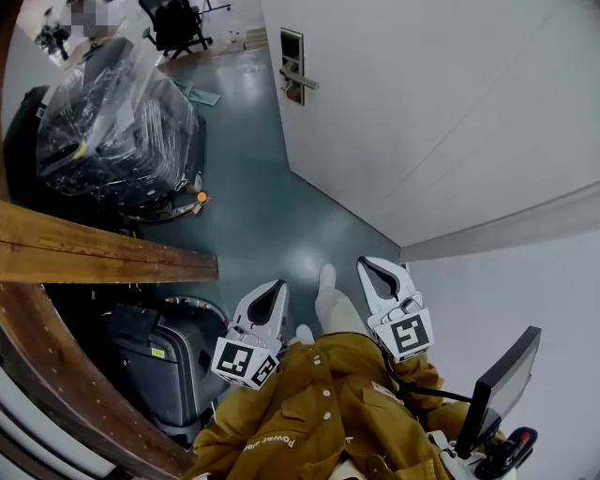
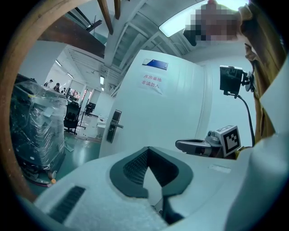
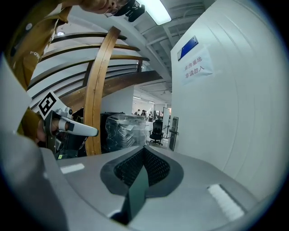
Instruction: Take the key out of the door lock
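Note:
The white door (image 1: 422,103) stands open at the upper right, edge toward me. Its dark lock plate (image 1: 292,58) with a silver handle (image 1: 302,82) is far ahead; a key there is too small to make out. The plate also shows in the left gripper view as lock plate (image 2: 113,127) and in the right gripper view as lock plate (image 3: 174,133). My left gripper (image 1: 277,287) and right gripper (image 1: 368,266) are held close to my body, well short of the door. Both are shut with nothing between the pads.
A plastic-wrapped load (image 1: 112,122) stands left of the door gap, with an office chair (image 1: 178,23) behind it. A curved wooden beam (image 1: 94,251) and a dark suitcase (image 1: 159,361) lie at my left. A small monitor (image 1: 504,382) hangs at my right.

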The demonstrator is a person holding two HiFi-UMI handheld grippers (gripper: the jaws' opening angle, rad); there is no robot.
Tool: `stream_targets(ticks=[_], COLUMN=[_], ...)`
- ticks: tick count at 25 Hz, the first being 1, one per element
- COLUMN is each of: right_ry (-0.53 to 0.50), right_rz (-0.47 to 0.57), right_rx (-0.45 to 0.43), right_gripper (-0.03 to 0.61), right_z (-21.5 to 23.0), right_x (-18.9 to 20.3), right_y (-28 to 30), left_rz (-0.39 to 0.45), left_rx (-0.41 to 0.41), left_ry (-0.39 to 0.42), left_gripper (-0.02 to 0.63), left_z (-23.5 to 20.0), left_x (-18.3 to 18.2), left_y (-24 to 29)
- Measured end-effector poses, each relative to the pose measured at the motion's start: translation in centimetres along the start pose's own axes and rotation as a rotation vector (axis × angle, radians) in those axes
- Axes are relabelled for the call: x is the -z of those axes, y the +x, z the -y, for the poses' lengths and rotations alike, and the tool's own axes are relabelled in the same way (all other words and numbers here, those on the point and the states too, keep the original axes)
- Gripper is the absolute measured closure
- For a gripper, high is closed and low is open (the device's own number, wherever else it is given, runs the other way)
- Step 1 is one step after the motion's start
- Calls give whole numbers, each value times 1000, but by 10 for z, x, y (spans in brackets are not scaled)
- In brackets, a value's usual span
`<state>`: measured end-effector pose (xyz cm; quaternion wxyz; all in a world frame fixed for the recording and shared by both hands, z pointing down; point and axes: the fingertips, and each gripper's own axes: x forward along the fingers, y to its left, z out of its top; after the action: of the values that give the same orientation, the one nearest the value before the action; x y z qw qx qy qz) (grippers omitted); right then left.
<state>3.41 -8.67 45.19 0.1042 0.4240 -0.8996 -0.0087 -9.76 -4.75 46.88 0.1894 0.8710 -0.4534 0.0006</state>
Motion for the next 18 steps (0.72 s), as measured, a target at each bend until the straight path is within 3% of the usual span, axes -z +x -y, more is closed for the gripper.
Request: stream_targets(ticks=[4, 8, 18], right_ry=[-14, -118, -156], right_rz=[9, -12, -4], right_rx=[-42, -122, -145], right_gripper=[574, 574, 574], right_z=[39, 64, 111], right_x=[-9, -23, -43], right_y=[42, 77, 139], left_rz=[-5, 14, 21], left_rx=[9, 14, 0], left_ry=[18, 40, 2], left_gripper=[615, 615, 615], left_z=[-18, -30, -59], left_x=[-25, -54, -80], left_y=[64, 121, 175])
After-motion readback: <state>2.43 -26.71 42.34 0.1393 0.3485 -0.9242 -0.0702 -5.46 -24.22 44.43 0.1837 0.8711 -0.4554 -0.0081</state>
